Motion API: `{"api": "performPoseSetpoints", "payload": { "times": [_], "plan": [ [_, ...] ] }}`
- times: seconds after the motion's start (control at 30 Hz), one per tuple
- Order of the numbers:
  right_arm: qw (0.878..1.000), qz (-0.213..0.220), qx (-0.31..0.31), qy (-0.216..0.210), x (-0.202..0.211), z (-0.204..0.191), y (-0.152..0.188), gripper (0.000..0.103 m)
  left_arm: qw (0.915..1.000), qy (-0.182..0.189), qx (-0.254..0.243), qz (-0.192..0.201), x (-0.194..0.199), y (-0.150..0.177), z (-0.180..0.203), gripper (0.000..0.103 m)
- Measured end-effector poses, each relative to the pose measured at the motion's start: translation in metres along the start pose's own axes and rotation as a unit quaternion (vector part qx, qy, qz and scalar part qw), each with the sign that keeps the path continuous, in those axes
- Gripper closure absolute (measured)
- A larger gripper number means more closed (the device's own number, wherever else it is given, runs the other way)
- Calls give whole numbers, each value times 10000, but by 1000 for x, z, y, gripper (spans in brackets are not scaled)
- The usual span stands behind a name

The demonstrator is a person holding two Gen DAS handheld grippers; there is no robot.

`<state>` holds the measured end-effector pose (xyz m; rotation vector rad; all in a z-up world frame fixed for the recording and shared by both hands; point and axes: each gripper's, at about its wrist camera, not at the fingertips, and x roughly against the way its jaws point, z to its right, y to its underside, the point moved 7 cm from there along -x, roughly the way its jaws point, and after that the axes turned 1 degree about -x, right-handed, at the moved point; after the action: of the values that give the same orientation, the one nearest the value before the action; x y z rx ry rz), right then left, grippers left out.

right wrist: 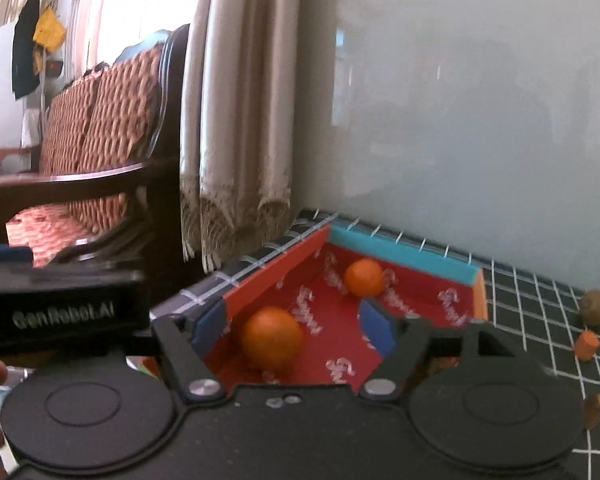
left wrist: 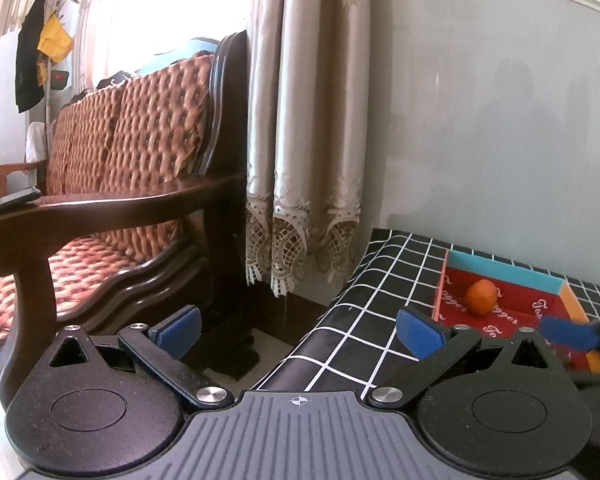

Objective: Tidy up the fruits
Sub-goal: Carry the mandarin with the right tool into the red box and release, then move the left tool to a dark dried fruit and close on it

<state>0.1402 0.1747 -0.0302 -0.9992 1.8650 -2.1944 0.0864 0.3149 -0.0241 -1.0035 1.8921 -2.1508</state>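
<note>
- Two oranges lie in a shallow red tray [right wrist: 268, 276] on the worktop [right wrist: 540, 312]: the near orange [right wrist: 271, 338] toward the front, the far orange [right wrist: 363, 277] by the teal back wall.
- White script repeats across the tray floor; it is too blurred to read.
- The right claw [right wrist: 296, 328] is spread over the tray, the near orange between its blue pads [right wrist: 374, 328] with a gap on each side; nothing is gripped.
- The left claw [left wrist: 296, 332] is spread wide and empty, over the worktop's edge beside the tray.
- The left tool's side, seen from the right wrist, reads "GenRobot.AI".
- A brown fruit [right wrist: 596, 307] and small orange pieces [right wrist: 587, 345] lie on the black checked cloth right of the tray.
- A sofa [left wrist: 112, 152] and curtain [left wrist: 300, 120] stand behind.
</note>
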Motion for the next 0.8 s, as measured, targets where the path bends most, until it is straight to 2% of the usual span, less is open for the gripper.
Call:
{"api": "performPoseSetpoints", "payload": {
  "times": [0.2, 0.37, 0.6, 0.8],
  "plan": [
    [9995, 183, -108, 215, 13, 21, -4, 32, 9999, 52, 130, 50, 4, -4, 0, 0],
    [9969, 331, -378, 603, 31, 68, -4, 32, 9998, 193, 58, 79, 10, -5, 16, 0],
    [9881, 490, -808, 1212, 62, 136, 4, 31, 9986, 490, -111, 133, 24, -6, 55, 0],
    [9820, 512, -1007, 1511, 84, 172, 17, 31, 9960, 745, -458, 193, 35, -1, 99, 0]
  ]
}}
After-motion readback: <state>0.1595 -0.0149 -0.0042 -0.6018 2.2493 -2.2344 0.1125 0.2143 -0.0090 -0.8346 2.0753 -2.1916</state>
